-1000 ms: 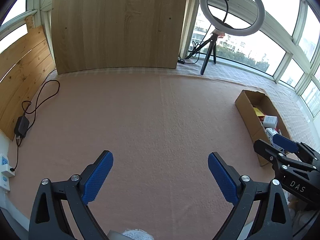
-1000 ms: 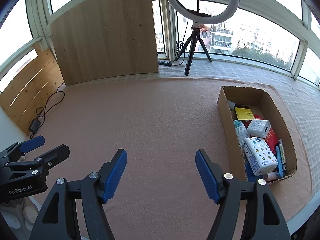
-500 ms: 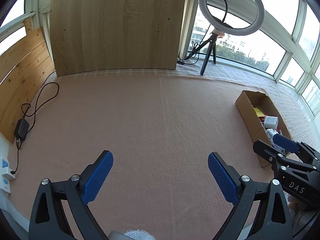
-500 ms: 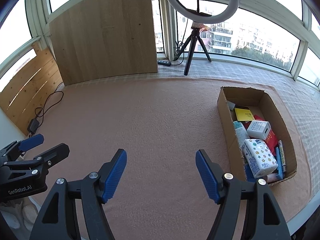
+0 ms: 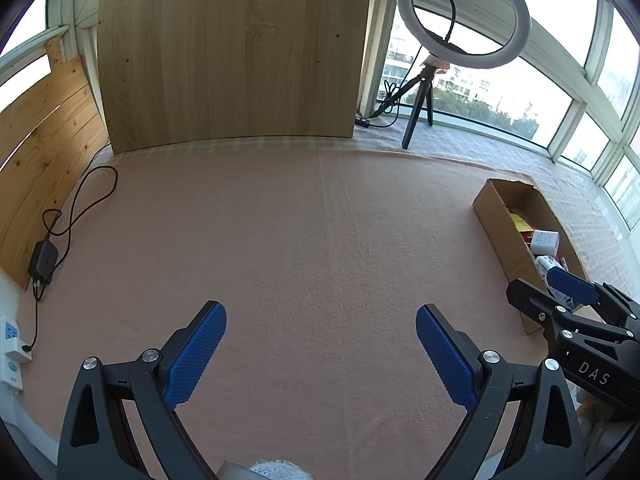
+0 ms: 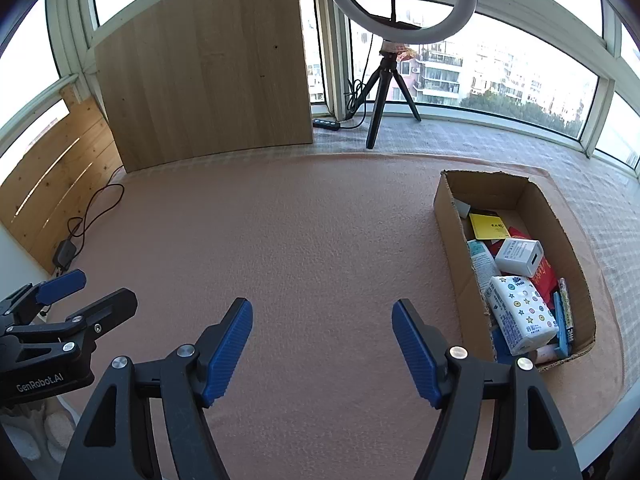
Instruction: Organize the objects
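Observation:
A long cardboard box (image 6: 450, 216) lies on the pink mat at the right, filled with several items: a tissue pack with stars (image 6: 520, 312), a white charger block (image 6: 519, 257), a yellow booklet (image 6: 489, 226). In the left wrist view the same box (image 5: 498, 216) sits at the right edge. My left gripper (image 5: 320, 348) hovers open over bare mat with nothing between its blue pads. My right gripper (image 6: 322, 344) is open too, empty, left of the box. Each gripper appears at the edge of the other's view.
A wooden board (image 5: 236, 52) leans at the back. A ring light on a tripod (image 6: 384, 92) stands by the windows with a power strip (image 6: 326, 123). A black adapter and cable (image 5: 42, 260) lie at the left near a wall socket (image 5: 10, 334). Wood panelling lines the left wall.
Both grippers have stayed open and empty. The views shifted only slightly; the box contents have not moved.

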{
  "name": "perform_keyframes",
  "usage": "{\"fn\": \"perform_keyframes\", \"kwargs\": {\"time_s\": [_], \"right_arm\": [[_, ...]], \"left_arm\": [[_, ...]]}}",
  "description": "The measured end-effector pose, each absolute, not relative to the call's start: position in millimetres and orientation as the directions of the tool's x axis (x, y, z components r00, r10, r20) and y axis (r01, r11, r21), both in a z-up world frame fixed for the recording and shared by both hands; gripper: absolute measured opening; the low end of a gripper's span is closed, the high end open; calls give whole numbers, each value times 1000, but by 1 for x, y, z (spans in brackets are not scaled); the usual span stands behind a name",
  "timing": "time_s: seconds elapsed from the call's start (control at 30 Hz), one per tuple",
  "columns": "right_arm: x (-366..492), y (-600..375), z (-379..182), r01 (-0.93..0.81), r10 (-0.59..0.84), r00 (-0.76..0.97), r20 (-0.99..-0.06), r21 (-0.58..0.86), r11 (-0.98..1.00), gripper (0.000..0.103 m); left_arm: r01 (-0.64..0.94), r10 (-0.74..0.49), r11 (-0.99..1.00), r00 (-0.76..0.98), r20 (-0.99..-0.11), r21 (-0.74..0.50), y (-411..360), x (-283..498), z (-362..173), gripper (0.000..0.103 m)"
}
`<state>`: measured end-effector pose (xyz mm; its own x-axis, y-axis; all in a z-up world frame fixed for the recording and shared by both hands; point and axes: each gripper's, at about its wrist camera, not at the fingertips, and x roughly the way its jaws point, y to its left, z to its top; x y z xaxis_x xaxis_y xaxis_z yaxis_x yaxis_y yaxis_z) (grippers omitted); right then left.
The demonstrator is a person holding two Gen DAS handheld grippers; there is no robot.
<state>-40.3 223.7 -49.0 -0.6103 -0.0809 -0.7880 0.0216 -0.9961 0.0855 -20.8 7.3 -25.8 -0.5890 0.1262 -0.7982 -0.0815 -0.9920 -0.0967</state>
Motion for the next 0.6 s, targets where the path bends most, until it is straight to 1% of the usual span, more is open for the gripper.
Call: {"fn": "perform_keyframes", "kwargs": {"time_s": [0.6], "right_arm": [[-42,226,-53,14,-74,-602,-795,82,-997,70]], "left_arm": [[-92,130,-991,-589,-798,-93,12,-22,-27,98]]}}
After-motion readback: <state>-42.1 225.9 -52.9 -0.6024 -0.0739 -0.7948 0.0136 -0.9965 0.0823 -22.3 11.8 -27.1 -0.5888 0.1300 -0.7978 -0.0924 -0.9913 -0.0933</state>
